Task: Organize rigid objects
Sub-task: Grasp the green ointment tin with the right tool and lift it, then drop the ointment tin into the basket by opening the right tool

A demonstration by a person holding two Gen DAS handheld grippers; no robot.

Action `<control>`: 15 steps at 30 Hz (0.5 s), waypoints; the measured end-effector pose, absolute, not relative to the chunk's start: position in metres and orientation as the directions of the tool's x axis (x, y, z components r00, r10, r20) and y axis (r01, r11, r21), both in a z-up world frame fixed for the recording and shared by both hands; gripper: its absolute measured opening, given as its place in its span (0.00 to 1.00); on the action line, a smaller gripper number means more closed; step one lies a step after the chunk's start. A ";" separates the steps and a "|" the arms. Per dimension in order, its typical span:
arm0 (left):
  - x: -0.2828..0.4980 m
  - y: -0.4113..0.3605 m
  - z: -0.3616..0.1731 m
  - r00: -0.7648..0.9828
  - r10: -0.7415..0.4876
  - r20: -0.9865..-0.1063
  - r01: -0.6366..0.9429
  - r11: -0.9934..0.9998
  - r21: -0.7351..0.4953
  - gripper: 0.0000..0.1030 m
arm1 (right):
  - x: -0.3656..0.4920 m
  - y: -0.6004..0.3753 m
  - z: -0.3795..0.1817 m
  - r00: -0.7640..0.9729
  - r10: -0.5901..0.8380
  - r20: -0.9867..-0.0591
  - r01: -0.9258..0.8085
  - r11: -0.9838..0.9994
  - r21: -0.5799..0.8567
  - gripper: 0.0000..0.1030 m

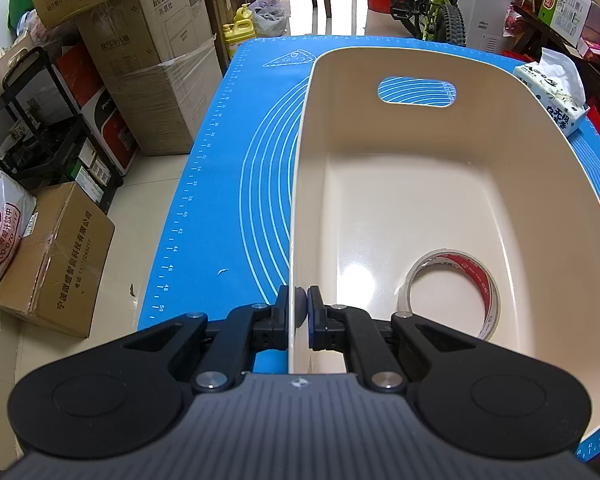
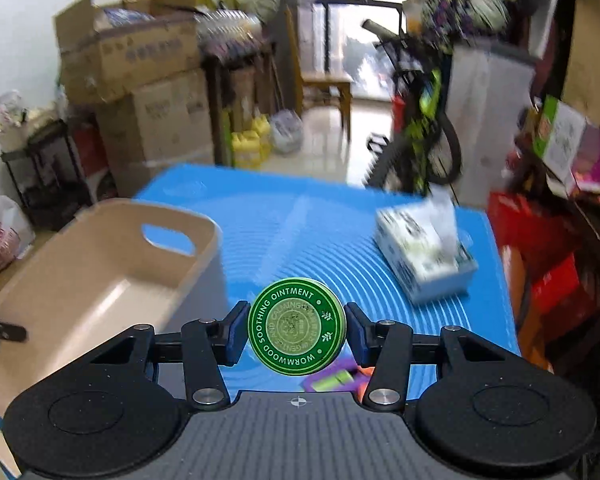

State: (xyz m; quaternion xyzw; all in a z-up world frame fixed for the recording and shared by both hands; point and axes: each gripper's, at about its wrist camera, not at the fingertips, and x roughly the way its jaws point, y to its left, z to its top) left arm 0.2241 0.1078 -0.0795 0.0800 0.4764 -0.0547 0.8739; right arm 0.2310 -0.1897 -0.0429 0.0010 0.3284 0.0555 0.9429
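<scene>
A cream plastic basket [image 1: 500,148] stands on the blue mat [image 1: 228,200]. My left gripper [image 1: 299,312] is shut on the basket's left rim, one pad on each side of the wall. Inside the basket, at the near right, a roll of tape [image 1: 452,292] with red print leans against the wall. In the right wrist view my right gripper [image 2: 296,330] is shut on a round green ointment tin [image 2: 296,326], held on edge above the mat [image 2: 320,232] with its lid facing the camera. The basket [image 2: 80,280] lies to the tin's left.
A tissue pack [image 2: 424,256] sits on the mat's far right; it also shows as the tissue pack [image 1: 556,92] behind the basket. Small purple, green and orange items [image 2: 336,378] lie under the tin. Cardboard boxes [image 1: 140,60], a bicycle [image 1: 432,4] and shelves ring the table.
</scene>
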 end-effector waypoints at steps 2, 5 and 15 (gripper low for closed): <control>0.224 0.108 -0.079 0.540 -0.020 -0.841 0.172 0.981 0.087 0.09 | 0.230 -0.177 -0.034 0.795 0.126 -0.593 -0.126 0.991 0.042 0.54; 0.224 0.108 -0.079 0.540 -0.019 -0.842 0.172 0.981 0.088 0.09 | 0.231 -0.159 -0.022 0.812 0.163 -0.560 -0.161 0.986 0.054 0.54; 0.225 0.109 -0.080 0.539 -0.013 -0.842 0.173 0.980 0.096 0.09 | 0.245 -0.083 -0.021 0.787 0.272 -0.554 -0.309 0.951 0.028 0.54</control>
